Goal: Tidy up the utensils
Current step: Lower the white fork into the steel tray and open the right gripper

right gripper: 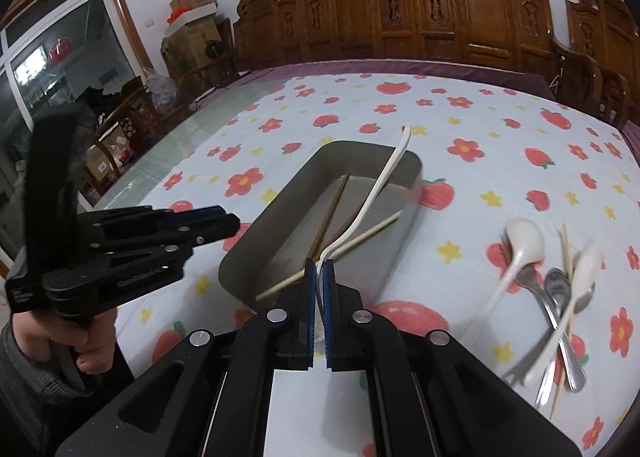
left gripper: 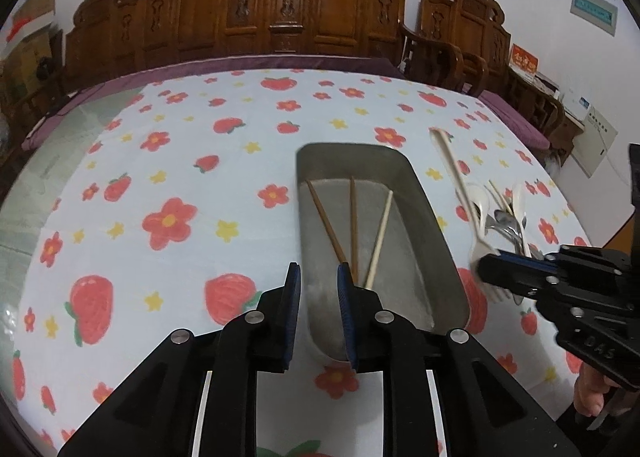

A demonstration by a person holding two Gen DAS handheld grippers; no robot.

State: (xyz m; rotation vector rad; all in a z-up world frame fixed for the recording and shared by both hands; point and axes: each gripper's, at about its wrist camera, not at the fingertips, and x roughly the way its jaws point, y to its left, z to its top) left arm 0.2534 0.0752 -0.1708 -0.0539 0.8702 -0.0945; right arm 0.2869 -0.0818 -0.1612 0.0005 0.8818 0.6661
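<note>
A metal tray [left gripper: 425, 201] lies on the strawberry-print cloth, and inside it are two brown chopsticks [left gripper: 353, 225] and one pale chopstick [left gripper: 380, 235]. My left gripper [left gripper: 319, 271] hovers over the tray's near end, open, with nothing between its pads. My right gripper [right gripper: 320, 263] is shut on a white plastic fork [right gripper: 386, 173] whose handle curves up over the tray [right gripper: 360, 145]. In the left wrist view the right gripper [left gripper: 486, 267] is just right of the tray with the fork [left gripper: 454, 169]. A pile of utensils [right gripper: 556, 293] lies further right: white spoons, metal spoons and a chopstick.
Carved wooden benches [left gripper: 280, 13] with a purple cushion [left gripper: 256, 65] line the table's far side. Bare glass tabletop [right gripper: 176, 137] shows left of the cloth, with boxes and a window beyond. A person's hand [right gripper: 92, 341] grips the left gripper [right gripper: 230, 221] handle.
</note>
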